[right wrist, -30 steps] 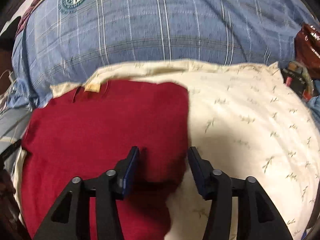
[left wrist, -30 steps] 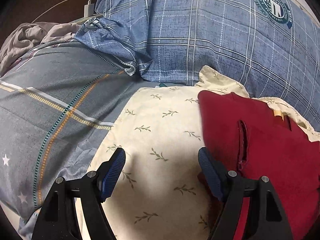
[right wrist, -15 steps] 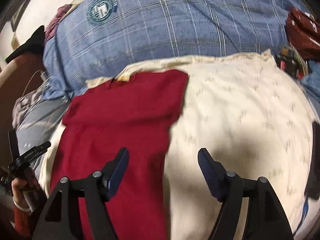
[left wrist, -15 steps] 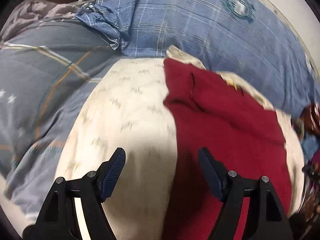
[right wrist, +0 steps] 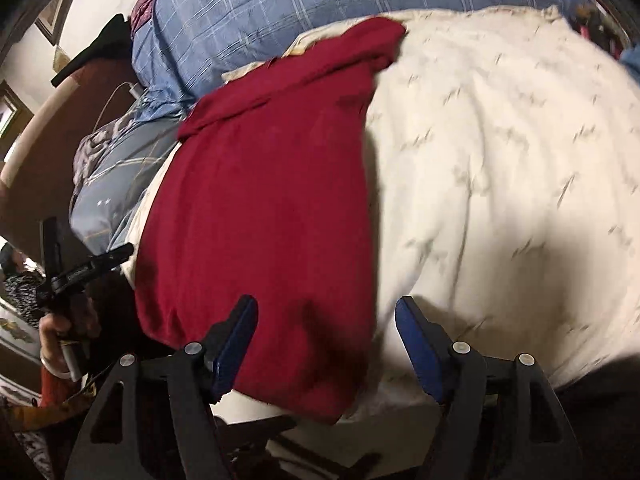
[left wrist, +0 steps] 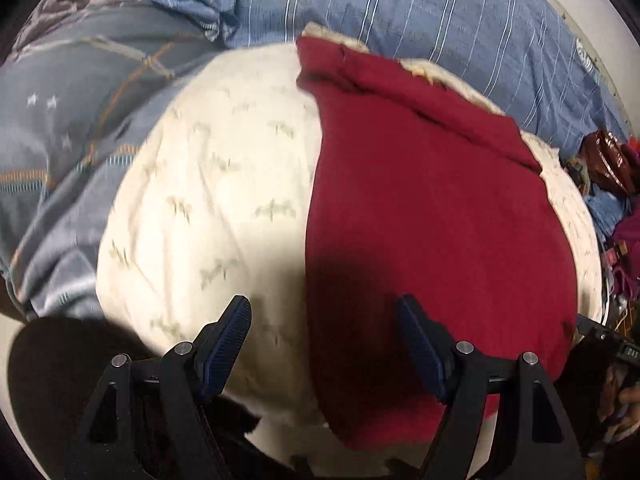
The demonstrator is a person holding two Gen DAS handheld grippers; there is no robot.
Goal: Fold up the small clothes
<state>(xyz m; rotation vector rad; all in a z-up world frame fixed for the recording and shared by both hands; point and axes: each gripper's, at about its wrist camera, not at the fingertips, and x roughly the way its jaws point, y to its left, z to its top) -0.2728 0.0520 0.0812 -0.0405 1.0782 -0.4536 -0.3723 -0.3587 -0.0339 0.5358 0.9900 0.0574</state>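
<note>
At the far left a grey-blue quilt [left wrist: 76,128] with stars and orange stripes is bunched beside a cream leaf-print sheet [left wrist: 208,200]. The left gripper [left wrist: 324,344] hangs above the sheet's near edge, its jaws wide with nothing between them. Right of it, the red garment [left wrist: 432,216] lies flat on the sheet, its top edge folded over near a blue plaid duvet [left wrist: 400,12]. In the right wrist view the right gripper [right wrist: 326,346] hovers over the garment's near right corner — its jaws are closing but gripping nothing — and bare sheet spreads off to the right.
</note>
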